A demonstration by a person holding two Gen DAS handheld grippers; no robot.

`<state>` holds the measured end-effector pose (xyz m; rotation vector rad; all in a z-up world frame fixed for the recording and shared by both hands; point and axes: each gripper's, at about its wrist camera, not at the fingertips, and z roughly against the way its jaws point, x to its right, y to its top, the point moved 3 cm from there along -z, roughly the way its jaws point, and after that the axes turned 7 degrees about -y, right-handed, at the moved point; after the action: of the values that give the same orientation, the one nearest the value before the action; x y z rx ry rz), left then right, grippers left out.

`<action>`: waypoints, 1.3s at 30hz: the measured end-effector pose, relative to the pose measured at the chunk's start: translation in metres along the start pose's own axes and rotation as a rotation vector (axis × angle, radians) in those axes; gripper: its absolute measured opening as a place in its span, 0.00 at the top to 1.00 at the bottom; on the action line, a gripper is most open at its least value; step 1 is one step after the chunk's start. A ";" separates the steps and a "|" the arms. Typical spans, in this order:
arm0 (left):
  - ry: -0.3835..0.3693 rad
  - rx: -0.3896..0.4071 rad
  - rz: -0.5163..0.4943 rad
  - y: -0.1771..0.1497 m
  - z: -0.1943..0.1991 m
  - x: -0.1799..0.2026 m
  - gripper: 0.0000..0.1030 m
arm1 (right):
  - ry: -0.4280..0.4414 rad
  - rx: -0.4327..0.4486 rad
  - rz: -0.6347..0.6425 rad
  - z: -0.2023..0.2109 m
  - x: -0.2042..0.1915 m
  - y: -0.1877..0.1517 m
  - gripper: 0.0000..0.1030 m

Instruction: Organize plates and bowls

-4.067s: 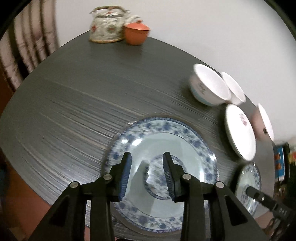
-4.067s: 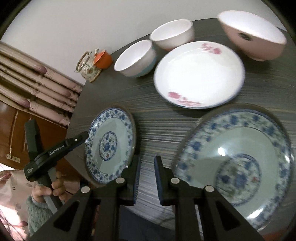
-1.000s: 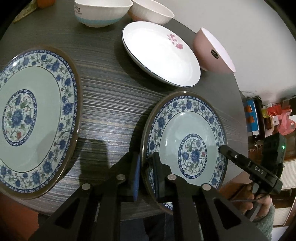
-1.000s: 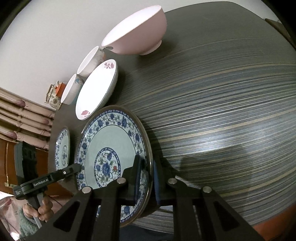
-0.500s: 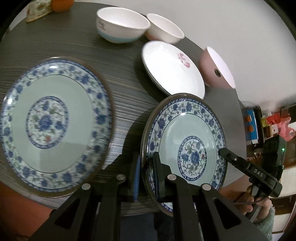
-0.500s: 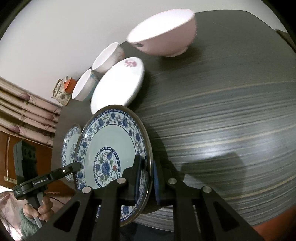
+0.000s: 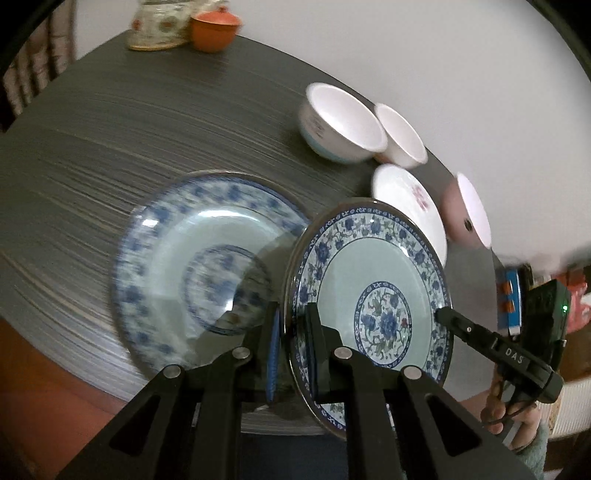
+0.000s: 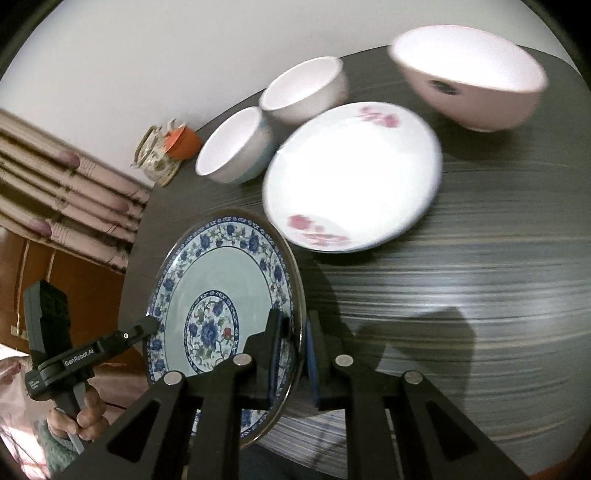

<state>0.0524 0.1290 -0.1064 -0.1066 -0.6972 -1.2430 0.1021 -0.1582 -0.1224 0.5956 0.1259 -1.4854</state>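
you are holding the small plate (image 7: 373, 291) by its rim with both claws: your left claw (image 7: 291, 354) is pinching the near left edge, and your right claw (image 8: 293, 354) is pinching the opposite edge, each with one pad above the rim and one below. the small plate is sitting off the counter (image 7: 110, 129), tilted, near the counter's front edge. in the left view it is overlapping the right side of the big plate (image 7: 207, 266), which is lying flat on the counter. behind the small plate the white dish (image 8: 351, 177) with pink flowers is resting on the counter, with the pink bowl (image 8: 469, 77) beside it on the right. two white bowls (image 8: 236, 147) are standing side by side behind the dish, almost touching each other. at the far edge a teapot (image 7: 159, 26) and an orange cup (image 7: 214, 31) are sitting close together. your right hand (image 7: 517, 424) is showing at the lower right of the left view, and your left hand (image 8: 79, 417) at the lower left of the right view.
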 end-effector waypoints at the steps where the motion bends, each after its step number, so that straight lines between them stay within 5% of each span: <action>1: 0.006 0.008 0.009 0.002 0.003 -0.006 0.90 | 0.003 -0.006 0.010 -0.004 -0.008 0.001 0.87; 12: 0.053 0.053 0.134 0.013 0.017 -0.071 0.91 | -0.004 -0.069 0.060 -0.054 -0.060 0.008 0.87; 39: 0.073 0.050 0.179 0.018 -0.007 -0.090 0.83 | -0.038 -0.113 0.080 -0.083 -0.073 0.000 0.84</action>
<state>0.0581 0.2074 -0.1550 -0.0798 -0.6411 -1.0525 0.1176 -0.0561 -0.1613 0.4758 0.1540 -1.4017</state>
